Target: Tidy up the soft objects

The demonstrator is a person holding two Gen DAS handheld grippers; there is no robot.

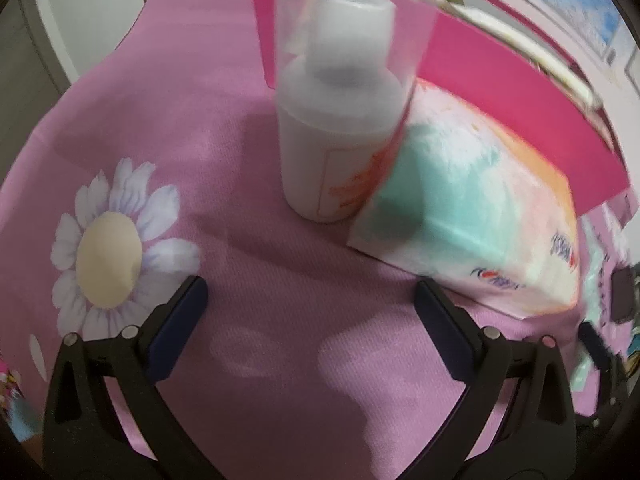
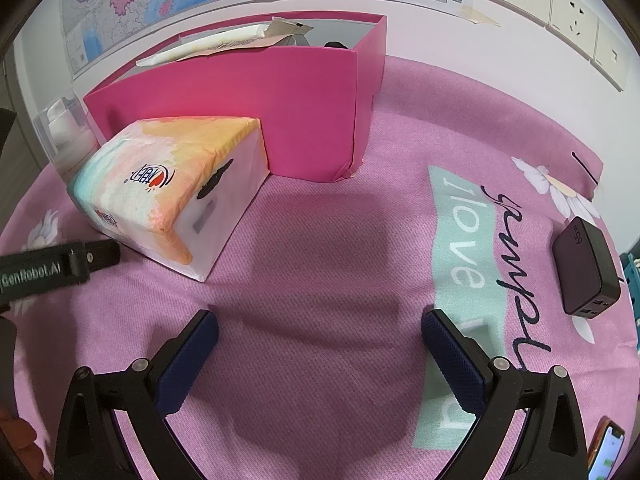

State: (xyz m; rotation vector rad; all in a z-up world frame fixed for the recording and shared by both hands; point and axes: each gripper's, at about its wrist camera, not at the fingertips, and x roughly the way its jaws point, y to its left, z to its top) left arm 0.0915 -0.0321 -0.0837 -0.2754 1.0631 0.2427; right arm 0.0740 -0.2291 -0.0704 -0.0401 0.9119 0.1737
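Two grippers: both spread wide, both empty — nothing sits between the pads of either.
Left gripper (image 1: 310, 312): hovers over the pink cloth (image 1: 248, 264), facing the bottle and the near end of the pack; its view is blurred.
Right gripper (image 2: 320, 340): over bare cloth in the middle of the table, with the pack ahead and to its left.
Pack (image 2: 168, 188): a soft tissue pack lying flat on the cloth, its far end touching or just short of the box — I cannot tell which.
Long axis: in the right view it runs from near-left up toward the box wall, so the right gripper faces one long side at a slant.
Bottle (image 1: 340, 120): a white pump bottle with a clear cap, upright, right beside the pack's left end; contact is hard to judge.
Nearer tool: the left one, by my reading — in the right view its finger (image 2: 60, 264) lies just beside the pack's near-left corner.
Box (image 2: 256, 100): pink, open-topped, with papers inside; it looks the likely place for soft things.
Edges: the box wall shuts off the pack's far end and the bottle crowds its left, so a grip across the short width seems safest.
Open room: plenty of bare cloth toward the right gripper; a black charger (image 2: 588, 268) and a phone (image 2: 608, 452) lie well apart at the right edge.
Risk: a careless reach from the left could tip the bottle.
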